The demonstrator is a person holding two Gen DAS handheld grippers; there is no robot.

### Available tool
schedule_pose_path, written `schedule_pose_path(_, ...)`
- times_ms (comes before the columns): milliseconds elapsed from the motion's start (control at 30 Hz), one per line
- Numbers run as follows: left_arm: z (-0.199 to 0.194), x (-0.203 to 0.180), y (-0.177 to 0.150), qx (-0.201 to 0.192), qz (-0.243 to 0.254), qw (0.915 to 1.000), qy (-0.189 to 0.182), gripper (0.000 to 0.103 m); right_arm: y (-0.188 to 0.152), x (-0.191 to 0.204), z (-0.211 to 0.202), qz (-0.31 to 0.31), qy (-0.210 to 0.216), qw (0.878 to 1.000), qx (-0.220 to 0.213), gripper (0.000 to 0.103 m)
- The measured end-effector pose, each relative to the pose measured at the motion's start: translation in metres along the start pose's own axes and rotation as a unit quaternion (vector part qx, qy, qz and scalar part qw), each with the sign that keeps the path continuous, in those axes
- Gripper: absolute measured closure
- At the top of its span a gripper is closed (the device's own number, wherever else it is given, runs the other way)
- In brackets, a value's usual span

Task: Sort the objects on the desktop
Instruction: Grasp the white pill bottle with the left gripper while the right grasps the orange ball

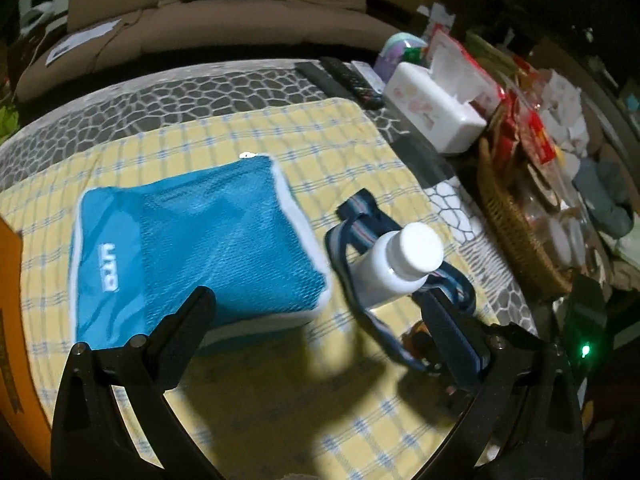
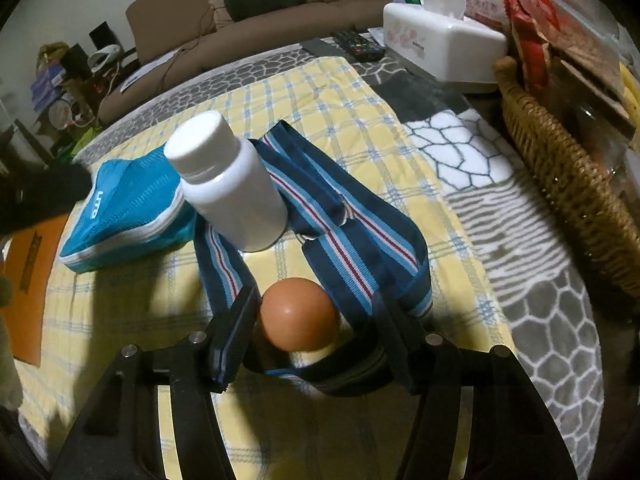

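Right wrist view: your right gripper (image 2: 316, 320) has its jaws apart, flanking a brown egg (image 2: 299, 314) that sits between them low in the view, at about 6 o'clock; whether the pads touch the shell cannot be told. The egg rests on the yellow checked cloth (image 2: 340, 92) inside a loop of the striped strap (image 2: 352, 224), and one fold of that strap lies against the right-hand jaw. Beyond the egg, toward 11 o'clock, stands the white bottle (image 2: 232, 184), tilted and propped on the strap, with the blue mesh pouch (image 2: 128, 208) just beside it at 9 o'clock. Left wrist view: your left gripper (image 1: 320, 328) also has its jaws wide apart and holds nothing; the pouch (image 1: 192, 248) lies at 10 o'clock off the left jaw, the bottle (image 1: 400, 264) at 1 o'clock, near the right jaw. A wicker basket (image 2: 560, 168) and a tissue box (image 2: 440, 48) occupy the desk at 2 o'clock. Judged step: taking up the egg for sorting. The next move calls for a gentle, centred closure, since the shell is brittle and round, and for keeping the strap fold clear of the pads.
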State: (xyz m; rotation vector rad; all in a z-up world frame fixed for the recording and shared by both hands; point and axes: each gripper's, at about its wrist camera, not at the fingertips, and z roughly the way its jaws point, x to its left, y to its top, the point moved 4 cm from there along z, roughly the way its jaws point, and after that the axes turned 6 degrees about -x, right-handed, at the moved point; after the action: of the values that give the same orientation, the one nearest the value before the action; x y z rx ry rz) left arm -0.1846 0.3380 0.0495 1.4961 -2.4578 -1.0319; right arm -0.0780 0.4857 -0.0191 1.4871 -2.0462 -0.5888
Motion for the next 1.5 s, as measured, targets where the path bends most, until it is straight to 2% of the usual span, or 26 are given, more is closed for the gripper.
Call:
schedule_pose_path(33, 0.004, -0.002, 0.0, 0.002, 0.003, 1.0, -0.001, 0.0, 0.0, 0.001, 0.001, -0.002, 0.0, 1.0, -0.002, 0.044)
schedule_pose_path(100, 0.013, -0.008, 0.001, 0.004, 0.013, 0.9999, 0.001, 0.0, -0.001, 0.001, 0.003, -0.003, 0.011, 1.0, -0.003, 0.062)
schedule_pose_path(333, 0.039, -0.024, 0.0, 0.006, 0.06, 0.998, 0.019, 0.0, -0.006, 0.005, 0.005, -0.021, 0.0, 1.0, -0.008, 0.064)
schedule_pose_path(667, 0.059, -0.049, 0.007, -0.014, 0.106, 0.9932, 0.045, 0.0, -0.007, 0.006, 0.003, -0.025, 0.007, 1.0, -0.016, 0.064)
schedule_pose_path(700, 0.061, -0.051, 0.007, -0.012, 0.109, 0.9931, 0.042, 0.004, -0.007, 0.006, 0.003, -0.024, 0.007, 1.0, -0.017, 0.064)
schedule_pose_path(733, 0.061, -0.052, 0.007, -0.014, 0.11, 0.993, 0.04, 0.025, -0.007, 0.006, 0.002, -0.024, 0.007, 1.0, -0.017, 0.064)
schedule_pose_path(800, 0.06, -0.053, 0.007, -0.016, 0.108, 0.9935, 0.033, 0.054, -0.007, 0.006, 0.002, -0.023, 0.007, 1.0, -0.018, 0.064)
schedule_pose_path(1067, 0.038, -0.047, 0.015, -0.031, 0.09, 0.995, 0.032, 0.055, 0.001, 0.008, -0.011, -0.026, 0.0, 0.999, -0.029, 0.064)
schedule_pose_path(1300, -0.008, -0.038, 0.021, -0.047, 0.083, 0.9953, 0.02, 0.055, 0.016, 0.017, -0.037, -0.031, -0.003, 0.999, -0.043, 0.064)
schedule_pose_path(1500, -0.057, -0.007, 0.018, -0.055, 0.05, 0.9972, 0.01, 0.055, 0.029, 0.045, -0.066, -0.043, 0.005, 0.997, -0.057, 0.064)
